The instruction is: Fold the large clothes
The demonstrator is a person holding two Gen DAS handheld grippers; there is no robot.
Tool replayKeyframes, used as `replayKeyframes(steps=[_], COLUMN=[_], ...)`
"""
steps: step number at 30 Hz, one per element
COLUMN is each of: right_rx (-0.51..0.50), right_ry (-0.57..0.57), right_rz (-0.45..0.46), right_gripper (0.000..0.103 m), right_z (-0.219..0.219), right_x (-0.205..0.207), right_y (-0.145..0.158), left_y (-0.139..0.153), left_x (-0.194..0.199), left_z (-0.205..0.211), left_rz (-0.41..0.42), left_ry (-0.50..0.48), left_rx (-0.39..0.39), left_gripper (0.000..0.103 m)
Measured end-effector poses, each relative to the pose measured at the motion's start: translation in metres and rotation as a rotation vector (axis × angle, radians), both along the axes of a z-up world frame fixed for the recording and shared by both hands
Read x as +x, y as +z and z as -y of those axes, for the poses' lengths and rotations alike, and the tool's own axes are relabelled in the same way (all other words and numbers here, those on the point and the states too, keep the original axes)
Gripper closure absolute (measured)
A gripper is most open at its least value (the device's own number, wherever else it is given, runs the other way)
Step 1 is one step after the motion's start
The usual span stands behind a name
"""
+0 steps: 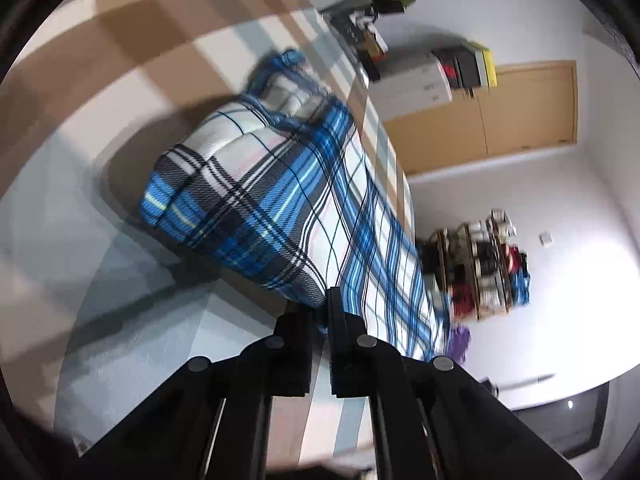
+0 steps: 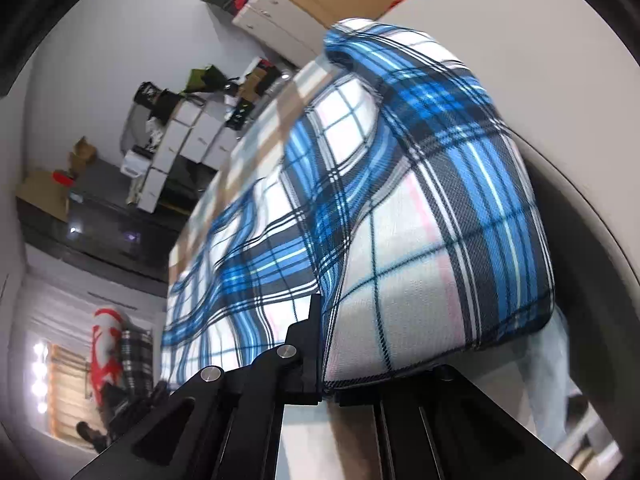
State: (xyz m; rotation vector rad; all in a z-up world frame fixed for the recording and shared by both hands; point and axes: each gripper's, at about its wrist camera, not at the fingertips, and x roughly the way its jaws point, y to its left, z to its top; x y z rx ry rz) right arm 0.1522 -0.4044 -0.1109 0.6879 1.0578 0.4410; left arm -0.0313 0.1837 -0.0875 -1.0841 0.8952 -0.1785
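Two grippers, left gripper (image 1: 322,312) and right gripper (image 2: 320,344), each have fingers clenched on the blue-and-white plaid cloth garment (image 1: 280,184) (partly lifted), which drapes over the checked beige-and-grey bed (image 1: 100,208) along its edge.

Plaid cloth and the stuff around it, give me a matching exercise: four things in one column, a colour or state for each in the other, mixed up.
Things:
1. plaid cloth
2. left hand-held gripper
3. door
4. bed cover

Colour or state:
A. plain tan wood
B. shut on a cloth edge
C. blue, white and black checks
D. big brown, white and pale blue squares

Pairs: 1-C, 2-B, 3-A, 4-D
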Motion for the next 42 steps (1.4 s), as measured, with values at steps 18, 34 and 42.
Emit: replayKeyframes(steps=[18,34,42], right_rx=[-0.091,-0.205,-0.157], right_ry=[-0.094,0.143,0.25], right_rz=[0.014,0.027,-0.029], right_gripper=[0.094,0.096,0.087], right_z=[0.0,-0.075,-0.094], right_x=[-0.01,0.025,-0.001], right_y=[-0.016,-0.015,-0.013], left_y=[0.067,-0.014,0.003], left_x=[0.123,0.17,0.123], left_z=[0.1,0.081,0.07], left_rz=[0.047,-0.068,-0.138], left_ry=[-0.394,-0.395,-0.379], left_rx=[0.321,0.352,0.325], left_gripper=[0.028,0.033,0.033])
